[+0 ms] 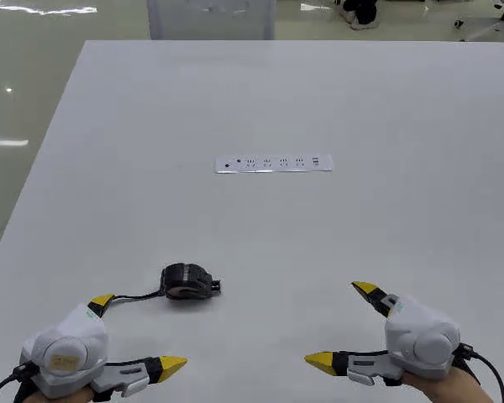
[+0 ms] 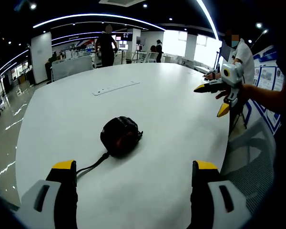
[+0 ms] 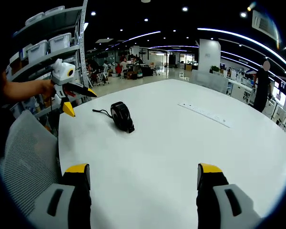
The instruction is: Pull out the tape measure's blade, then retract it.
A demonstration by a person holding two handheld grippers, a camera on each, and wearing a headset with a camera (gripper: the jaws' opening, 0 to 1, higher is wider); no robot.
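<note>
A black tape measure (image 1: 187, 281) with a red side label lies on the white table (image 1: 277, 109), a thin black strap trailing from it toward the left. Its blade is fully wound in. My left gripper (image 1: 136, 332) is open just in front and to the left of it, yellow tips wide apart; in the left gripper view the tape measure (image 2: 120, 135) lies ahead between the jaws of that gripper (image 2: 134, 167). My right gripper (image 1: 344, 326) is open at the near right, well apart from the tape measure (image 3: 122, 116), which shows far to the left in the view of that gripper (image 3: 143, 171).
A white power strip (image 1: 273, 163) lies flat at the table's middle. A mesh chair (image 3: 26, 152) stands at the near edge. Shelves with bins and several people stand beyond the table.
</note>
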